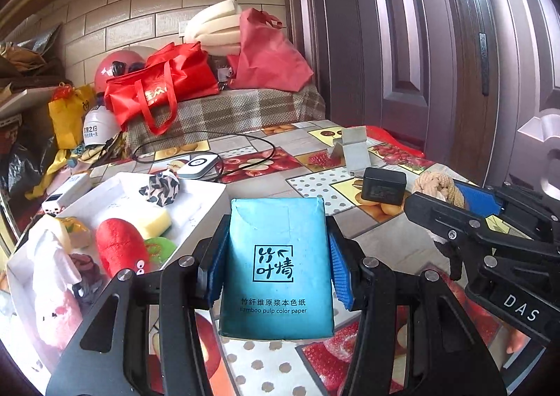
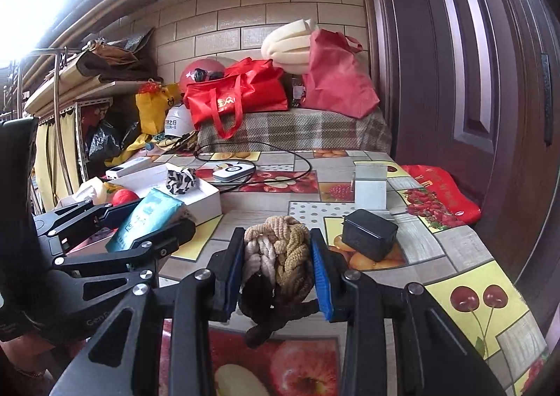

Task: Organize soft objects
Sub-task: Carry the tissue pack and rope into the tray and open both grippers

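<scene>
From my left wrist view, the left gripper (image 1: pixel 276 266) has its jaws clamped on the two long sides of a blue tissue pack (image 1: pixel 277 268), which sits between the blue pads (image 1: pixel 338 268) above the fruit-print tablecloth (image 1: pixel 315 182); the pack's long axis runs straight ahead along the fingers, its printed face turned up toward my camera and its notched end pointing away. To the left, just beside that gripper, lies the white tray (image 1: pixel 206 210), already holding a red plush toy (image 1: pixel 119 245), a yellow sponge (image 1: pixel 154 221), a black-and-white patterned cloth (image 1: pixel 160 188) and a pink plush (image 1: pixel 59 308); its near right rim stands close to the left finger. Ahead, a black box (image 1: pixel 383 186) and a white phone stand (image 1: pixel 353 151) leave bare cloth between them and the pack. The right gripper (image 1: pixel 455 200) enters from the right edge. From my right wrist view, the right gripper (image 2: pixel 276 270) is closed on a knotted rope ball (image 2: pixel 276 266) in beige, mustard and dark brown strands, held off the table, with a loose dark end hanging down toward me. The black box (image 2: pixel 370 234) sits near, ahead and right; the table's right edge (image 2: pixel 504 256) runs close to the wooden door (image 2: pixel 472 81). On the left, the left gripper (image 2: pixel 136 221) carries the tissue pack (image 2: pixel 150 217) tilted, its far end aimed at the tray (image 2: pixel 206 200).
</scene>
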The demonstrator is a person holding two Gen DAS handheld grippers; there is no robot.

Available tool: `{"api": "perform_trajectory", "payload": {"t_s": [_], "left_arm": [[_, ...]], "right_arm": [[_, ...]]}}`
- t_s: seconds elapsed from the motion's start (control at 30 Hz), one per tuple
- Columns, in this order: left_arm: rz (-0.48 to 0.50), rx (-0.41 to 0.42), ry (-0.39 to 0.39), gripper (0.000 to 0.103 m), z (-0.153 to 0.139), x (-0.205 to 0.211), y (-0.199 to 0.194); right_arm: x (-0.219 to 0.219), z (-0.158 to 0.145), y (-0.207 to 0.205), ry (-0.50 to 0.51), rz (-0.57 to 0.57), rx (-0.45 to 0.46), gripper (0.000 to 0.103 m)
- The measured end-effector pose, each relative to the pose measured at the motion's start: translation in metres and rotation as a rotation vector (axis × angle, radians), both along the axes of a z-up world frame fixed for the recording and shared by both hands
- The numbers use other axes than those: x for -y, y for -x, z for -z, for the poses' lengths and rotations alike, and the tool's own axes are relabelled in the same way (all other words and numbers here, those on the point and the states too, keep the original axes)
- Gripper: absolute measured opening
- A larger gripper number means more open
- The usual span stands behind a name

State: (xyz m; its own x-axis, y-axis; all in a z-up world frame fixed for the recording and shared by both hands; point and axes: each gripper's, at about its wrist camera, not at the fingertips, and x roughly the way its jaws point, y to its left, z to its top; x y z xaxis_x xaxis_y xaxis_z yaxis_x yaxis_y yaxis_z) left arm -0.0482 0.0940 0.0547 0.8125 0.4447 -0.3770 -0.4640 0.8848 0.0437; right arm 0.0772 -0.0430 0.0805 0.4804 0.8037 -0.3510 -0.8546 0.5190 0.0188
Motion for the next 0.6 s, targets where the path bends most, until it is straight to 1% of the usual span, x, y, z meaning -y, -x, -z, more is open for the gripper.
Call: {"api": "perform_trajectory", "payload": {"t_s": [0.17,0.33,0.47,0.6], "left_arm": [[-0.029,0.008,0.016,0.050,0.001,-0.006,0.022],[-0.067,0.018,0.017,0.050,0.001,-0.017,0.051],[-0.113,0.014,0.010,0.050,0.003,-0.035,0.077],[-0.185,0.019,-0.011,0.050,0.003,-0.058,0.105]], "right_arm": [[-0.007,0.001,0.017,-0.011,-0.029,-0.015,0.035],[-0.024,0.002,0.038,0.009,-0.076,0.000,0.035],[-0.040,0.004,0.053,0.023,-0.116,0.016,0.035],[-0.056,0.004,0.065,0.029,-0.152,0.025,0.035]]}}
